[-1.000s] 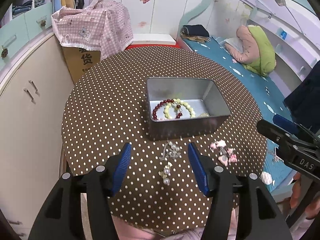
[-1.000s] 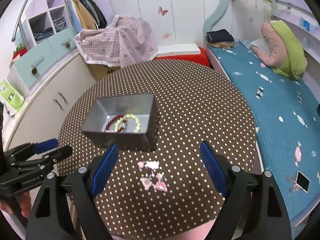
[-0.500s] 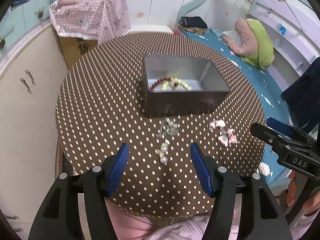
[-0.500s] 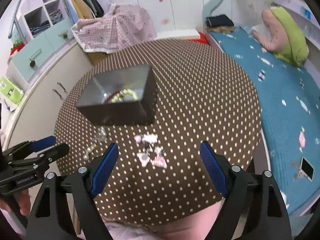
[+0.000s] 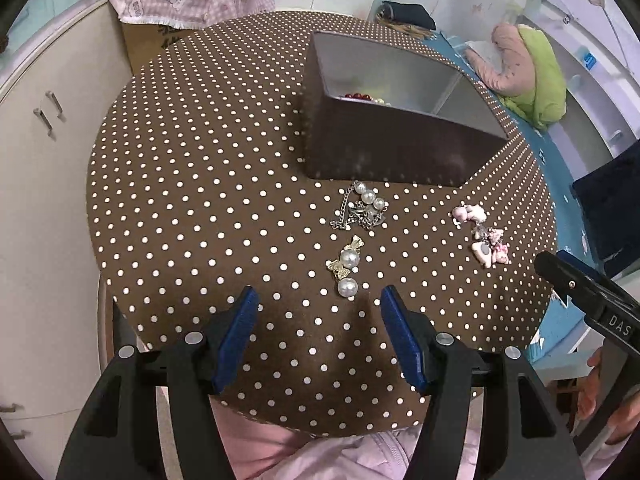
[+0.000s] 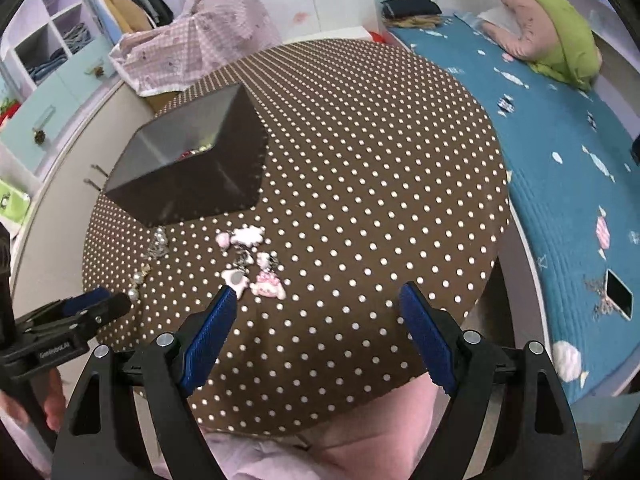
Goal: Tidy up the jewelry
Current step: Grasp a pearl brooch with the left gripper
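The round polka-dot worktop [image 5: 200, 184] fills most of both views, and it looms larger than it did a second ago: I have brought both tools lower and closer to its near edge, so the loose pieces now sit just ahead of the fingers instead of well beyond them.

Toward the far side stands the grey metal box [image 5: 396, 152], now seen from so low that its near wall hides most of the inside; only a sliver of the red and pale bead bracelets [image 5: 362, 98] shows over the rim. I take those as already sorted.

My left hand-held gripper [image 5: 316, 300] is spread wide with nothing between its blue pads, lined up on the pearl clip [image 5: 346, 268], which lies just beyond the fingertips. A little farther, close to the box wall, is the chain with pearls [image 5: 362, 208].

My right hand-held gripper [image 6: 316, 300] is equally wide open and empty. The cluster of pink charms [image 6: 252, 260] lies at its left finger, off centre, so I judge it needs a shift left before closing.

Three groups are left on the worktop. The descent suggests a pick is next, most likely the pearl clip, a small flat piece that could slip under the pads.
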A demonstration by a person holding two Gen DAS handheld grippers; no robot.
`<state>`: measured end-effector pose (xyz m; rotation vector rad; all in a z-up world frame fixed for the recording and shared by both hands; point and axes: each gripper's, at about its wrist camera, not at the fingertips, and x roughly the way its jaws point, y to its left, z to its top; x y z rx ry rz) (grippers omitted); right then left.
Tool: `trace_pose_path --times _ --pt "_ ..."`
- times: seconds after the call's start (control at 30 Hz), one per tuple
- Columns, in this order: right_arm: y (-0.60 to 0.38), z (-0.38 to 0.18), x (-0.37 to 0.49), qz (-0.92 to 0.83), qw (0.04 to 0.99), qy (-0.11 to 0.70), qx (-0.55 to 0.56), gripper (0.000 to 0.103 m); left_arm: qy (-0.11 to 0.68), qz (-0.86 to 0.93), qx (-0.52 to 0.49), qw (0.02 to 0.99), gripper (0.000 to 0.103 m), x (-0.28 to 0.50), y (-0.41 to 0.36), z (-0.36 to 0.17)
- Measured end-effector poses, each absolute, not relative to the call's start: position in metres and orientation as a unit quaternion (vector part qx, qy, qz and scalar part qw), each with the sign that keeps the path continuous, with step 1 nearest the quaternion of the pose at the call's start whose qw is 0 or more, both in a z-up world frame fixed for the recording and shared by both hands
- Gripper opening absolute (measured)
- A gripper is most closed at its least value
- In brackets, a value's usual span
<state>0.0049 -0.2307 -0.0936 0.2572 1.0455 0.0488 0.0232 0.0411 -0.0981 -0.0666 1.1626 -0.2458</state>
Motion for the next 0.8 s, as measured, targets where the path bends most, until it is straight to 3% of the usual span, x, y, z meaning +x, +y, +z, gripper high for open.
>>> trace_pose_path --times 0.27,0.4,0.5,0.57,0.8 --pt "-0.230 -0.103 0.011 0.030 0.853 0.507 0.120 0.081 0.538 -0.097 0.012 0.837 0.059 0.028 0.021 -0.102" --pt "-0.225 -0.105 0.014 0.035 0.855 0.506 0.108 0.081 0.524 -0.074 0.053 0.847 0.041 0.026 0.007 -0.102" --pt "-0.222 -0.107 0.018 0.042 0.854 0.508 0.100 0.081 0.520 -0.060 0.050 0.851 0.019 0.026 0.007 -0.101" --pt "-0.217 -0.105 0.019 0.050 0.858 0.504 0.089 0.081 0.521 -0.050 0.046 0.851 0.010 0.028 0.011 -0.101" --pt "-0.194 -0.086 0.021 0.106 0.868 0.479 0.075 0.080 0.529 -0.060 0.009 0.846 0.009 0.036 0.030 -0.100"
